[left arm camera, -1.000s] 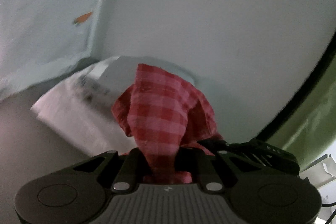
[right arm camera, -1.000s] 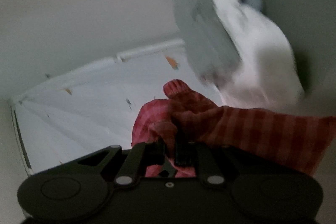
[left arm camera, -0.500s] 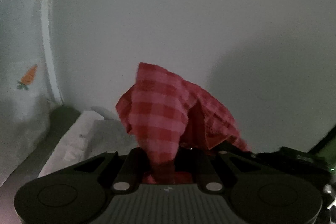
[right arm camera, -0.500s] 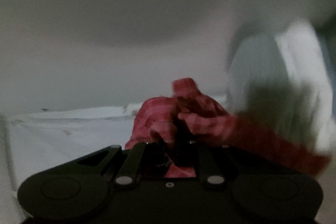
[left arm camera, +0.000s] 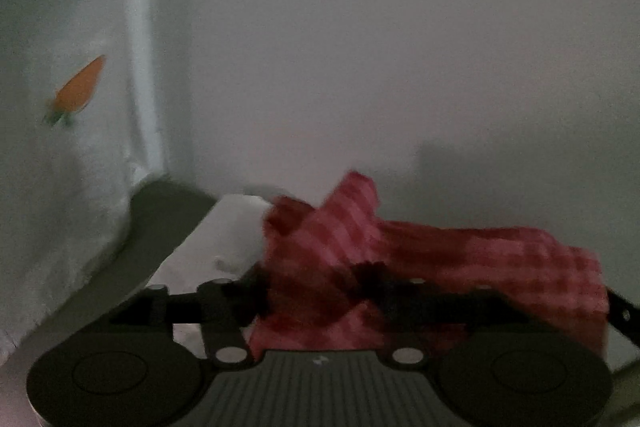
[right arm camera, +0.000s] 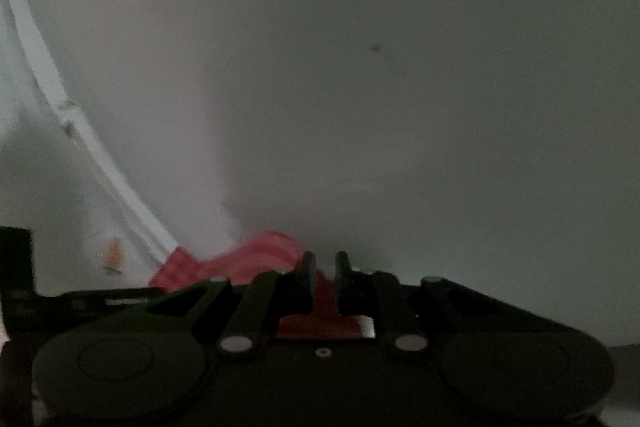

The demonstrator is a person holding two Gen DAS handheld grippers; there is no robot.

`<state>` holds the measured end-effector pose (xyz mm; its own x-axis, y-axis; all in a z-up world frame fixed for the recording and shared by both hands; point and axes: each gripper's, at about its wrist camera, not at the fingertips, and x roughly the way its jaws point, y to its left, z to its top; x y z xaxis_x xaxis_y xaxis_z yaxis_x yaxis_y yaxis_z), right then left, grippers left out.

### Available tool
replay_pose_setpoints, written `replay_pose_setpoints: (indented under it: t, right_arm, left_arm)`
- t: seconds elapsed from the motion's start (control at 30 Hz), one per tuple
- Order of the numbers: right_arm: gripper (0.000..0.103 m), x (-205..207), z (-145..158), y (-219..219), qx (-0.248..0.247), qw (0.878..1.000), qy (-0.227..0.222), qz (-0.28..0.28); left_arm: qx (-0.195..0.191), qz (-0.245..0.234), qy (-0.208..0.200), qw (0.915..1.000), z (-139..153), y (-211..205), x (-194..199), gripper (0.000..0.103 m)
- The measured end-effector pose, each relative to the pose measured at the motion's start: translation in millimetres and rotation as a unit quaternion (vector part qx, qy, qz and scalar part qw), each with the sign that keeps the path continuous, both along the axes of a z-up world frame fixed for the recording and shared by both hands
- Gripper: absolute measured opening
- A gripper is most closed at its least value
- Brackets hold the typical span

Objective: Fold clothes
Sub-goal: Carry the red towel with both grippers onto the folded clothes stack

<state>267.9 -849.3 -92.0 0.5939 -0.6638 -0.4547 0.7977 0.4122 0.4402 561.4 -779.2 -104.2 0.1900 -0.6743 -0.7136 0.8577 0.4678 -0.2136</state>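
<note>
A red and pink checked garment (left arm camera: 420, 259) lies draped over my left gripper (left arm camera: 312, 291) and trails off to the right. The left fingers stand wide apart with the cloth loose between them. In the right wrist view the same red cloth (right arm camera: 240, 263) shows low at the left, beyond my right gripper (right arm camera: 322, 267). The right fingers (right arm camera: 306, 271) stand a narrow gap apart, with red cloth visible lower between them. Both views are dim and blurred.
A pale sheet with a small orange carrot print (left arm camera: 76, 91) hangs at the left. A folded white item (left arm camera: 216, 239) lies by the left gripper. A plain grey wall (right arm camera: 360, 87) fills the background. A white trim strip (right arm camera: 80, 155) runs down the left.
The left fingers have spread open and the checked cloth has slumped down and to the right. The right gripper has let the bunched cloth slip; both cameras have swung toward the wall.
</note>
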Motion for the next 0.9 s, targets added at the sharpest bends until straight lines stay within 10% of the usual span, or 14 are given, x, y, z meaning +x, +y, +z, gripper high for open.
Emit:
replay_pose_setpoints:
  t: [0.07,0.27,0.37,0.5,0.73,0.8,0.83,0.9]
  right_arm:
    - [0.04,0,-2,2,-0.001,1.0,0.0,0.007]
    - [0.044,-2,-13,7,0.046,0.997,-0.047,0.043]
    - [0.047,-2,-16,10,0.067,0.995,-0.047,0.053]
    - [0.006,-10,-8,19,0.046,0.992,-0.057,0.1]
    - [0.003,-31,37,44,-0.034,0.993,-0.088,0.065]
    - [0.02,-23,28,39,-0.021,0.999,-0.023,0.038]
    - [0.045,-15,19,34,0.0,0.999,0.024,0.028]
    - [0.049,-14,3,28,0.042,0.997,0.057,0.014]
  left_arm:
    - [0.004,0.013,0.016,0.9998,-11,4,9,0.061]
    - [-0.004,0.015,0.049,0.9987,-30,16,12,0.056]
    - [-0.024,0.019,0.074,0.9968,-30,23,6,0.016]
    - [-0.038,0.02,0.053,0.9977,-14,28,-7,0.004]
    - [-0.058,0.035,0.038,0.9969,27,31,13,0.013]
    - [-0.008,0.054,0.02,0.9983,14,21,16,0.03]
    - [0.007,0.063,0.015,0.9979,9,21,15,0.033]
    - [0.014,0.076,0.018,0.9969,3,30,13,0.044]
